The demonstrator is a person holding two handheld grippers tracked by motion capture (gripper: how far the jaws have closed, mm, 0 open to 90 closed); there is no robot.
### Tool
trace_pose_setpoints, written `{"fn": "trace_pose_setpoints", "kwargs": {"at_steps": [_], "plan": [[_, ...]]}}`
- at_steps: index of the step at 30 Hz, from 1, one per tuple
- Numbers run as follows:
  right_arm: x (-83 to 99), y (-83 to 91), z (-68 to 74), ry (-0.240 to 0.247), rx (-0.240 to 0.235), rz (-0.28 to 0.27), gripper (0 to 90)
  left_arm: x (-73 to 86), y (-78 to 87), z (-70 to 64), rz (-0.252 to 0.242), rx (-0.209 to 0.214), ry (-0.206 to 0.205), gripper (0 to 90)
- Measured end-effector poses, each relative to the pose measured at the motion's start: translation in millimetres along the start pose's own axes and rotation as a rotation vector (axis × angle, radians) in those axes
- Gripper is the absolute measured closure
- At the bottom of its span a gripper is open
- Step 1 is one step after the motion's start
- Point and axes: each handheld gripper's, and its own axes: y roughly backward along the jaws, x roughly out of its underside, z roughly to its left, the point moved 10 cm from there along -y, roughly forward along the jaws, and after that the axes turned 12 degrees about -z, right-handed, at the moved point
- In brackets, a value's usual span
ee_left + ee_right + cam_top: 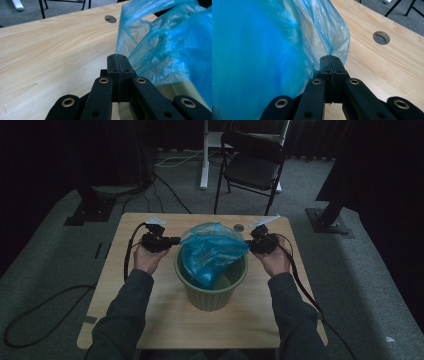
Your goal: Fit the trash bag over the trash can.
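Plastic, thin and see-through blue — the bin bag (212, 251) hangs crumpled in the mouth of a ribbed green bin (212, 292) at mid-bench (150, 317). Left hand-held gripper (172, 240) and right hand-held gripper (248, 243) each pinch its rim, jaws clamped tight, stretching the film sideways.

The blue bag (212, 252) hides most of the inside of the green bin (212, 292) in the high view, so the bin's contents cannot be told. In the left gripper view the bag (172, 45) runs off the top and right edges; in the right gripper view its near part (249, 55) is blurred. The worktop's (150, 320) near edge is covered by the sleeves (120, 320).
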Motion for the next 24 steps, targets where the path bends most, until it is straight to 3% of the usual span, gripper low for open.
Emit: {"fn": "trace_pose_setpoints", "kwargs": {"at_steps": [6, 14, 18, 24], "plan": [[11.8, 3.9, 3.5, -0.02, -0.031, -0.001, 89.9, 11.0, 6.1, 0.7, -0.009, 0.019, 0.025, 89.7], [15.2, 4.5, 13.3, 0.001, -0.06, 0.008, 89.4, 18.9, 5.2, -7.4, -0.007, 0.024, 0.001, 88.0], [10.2, 8.5, 10.7, 0.002, -0.044, -0.015, 79.2, 12.0, 11.3, -4.8, -0.04, 0.002, 0.006, 76.0], [-2.1, 22.4, 2.7, -0.021, -0.005, -0.079, 67.9, -0.8, 28.1, 1.2, -0.094, -0.024, -0.008, 68.7]]}}
